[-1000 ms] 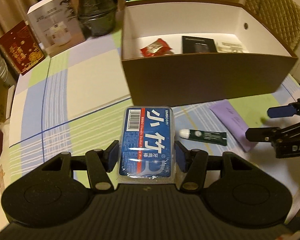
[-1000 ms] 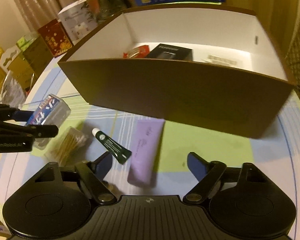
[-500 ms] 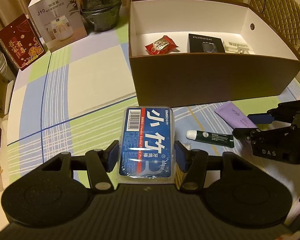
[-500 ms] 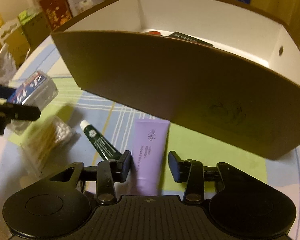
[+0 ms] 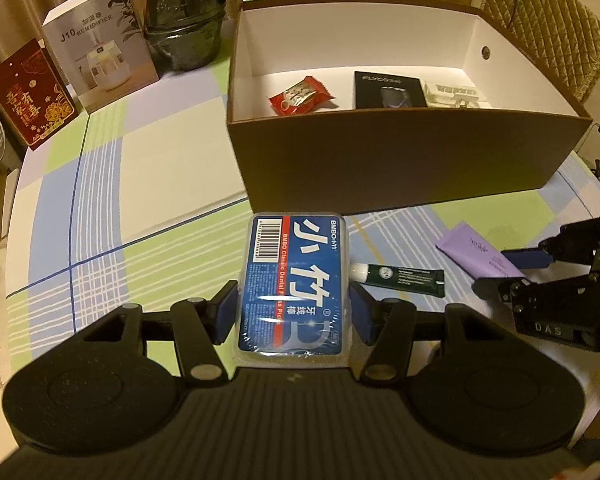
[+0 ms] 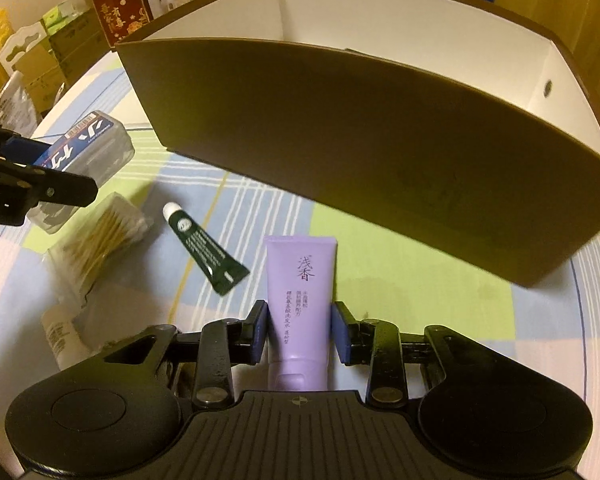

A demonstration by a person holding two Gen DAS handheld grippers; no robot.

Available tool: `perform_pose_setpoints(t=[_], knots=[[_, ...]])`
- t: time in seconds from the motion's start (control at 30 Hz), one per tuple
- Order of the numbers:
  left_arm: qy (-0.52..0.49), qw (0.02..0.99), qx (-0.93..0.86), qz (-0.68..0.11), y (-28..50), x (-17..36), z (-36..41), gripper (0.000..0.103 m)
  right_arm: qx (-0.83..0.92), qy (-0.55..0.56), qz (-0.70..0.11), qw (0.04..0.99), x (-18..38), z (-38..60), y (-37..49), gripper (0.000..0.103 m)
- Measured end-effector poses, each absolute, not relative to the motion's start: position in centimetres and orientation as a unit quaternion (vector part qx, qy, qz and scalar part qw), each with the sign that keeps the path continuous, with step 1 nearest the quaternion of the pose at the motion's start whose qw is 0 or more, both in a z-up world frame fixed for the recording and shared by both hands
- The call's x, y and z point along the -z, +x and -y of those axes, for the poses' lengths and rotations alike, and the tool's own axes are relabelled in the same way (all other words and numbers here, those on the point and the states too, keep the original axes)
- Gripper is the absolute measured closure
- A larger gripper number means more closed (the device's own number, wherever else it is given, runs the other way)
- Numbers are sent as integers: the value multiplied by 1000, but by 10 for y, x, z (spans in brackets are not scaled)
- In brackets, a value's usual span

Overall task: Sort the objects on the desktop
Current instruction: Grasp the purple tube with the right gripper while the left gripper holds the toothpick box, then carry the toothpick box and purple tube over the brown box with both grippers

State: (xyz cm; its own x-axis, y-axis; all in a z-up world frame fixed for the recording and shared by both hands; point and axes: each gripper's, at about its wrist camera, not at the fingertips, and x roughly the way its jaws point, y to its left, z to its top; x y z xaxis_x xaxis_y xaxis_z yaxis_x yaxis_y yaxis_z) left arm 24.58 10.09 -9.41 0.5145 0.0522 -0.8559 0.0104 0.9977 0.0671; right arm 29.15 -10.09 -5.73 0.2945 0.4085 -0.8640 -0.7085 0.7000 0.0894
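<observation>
Blue floss-pick box [image 5: 296,286] clamped between left gripper [image 5: 296,316] pads. Purple tube [image 6: 300,296] bracketed by right gripper [image 6: 300,332] jaws, contact not discernible.

Warm yellowish indoor light falls on a surface [image 5: 100,184] covered in a cloth checked pale blue, green and cream. Far ahead of the jaws and to the left hang beige curtains [image 5: 4,0]; ahead to the right stands a quilted tan chair back [image 5: 556,20].
</observation>
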Motion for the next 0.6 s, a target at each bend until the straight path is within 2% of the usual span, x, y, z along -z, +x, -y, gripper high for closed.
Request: perform_pose_setpoints(t=[0.33,0.6], knots=[[34,877,-3,-480,242,83,-88,50,-366,-137,-469,792,34,122,280,72],[36,888,0,-459,240,63,-82,50,-385,-69,-447,804,-4,161,271,72]])
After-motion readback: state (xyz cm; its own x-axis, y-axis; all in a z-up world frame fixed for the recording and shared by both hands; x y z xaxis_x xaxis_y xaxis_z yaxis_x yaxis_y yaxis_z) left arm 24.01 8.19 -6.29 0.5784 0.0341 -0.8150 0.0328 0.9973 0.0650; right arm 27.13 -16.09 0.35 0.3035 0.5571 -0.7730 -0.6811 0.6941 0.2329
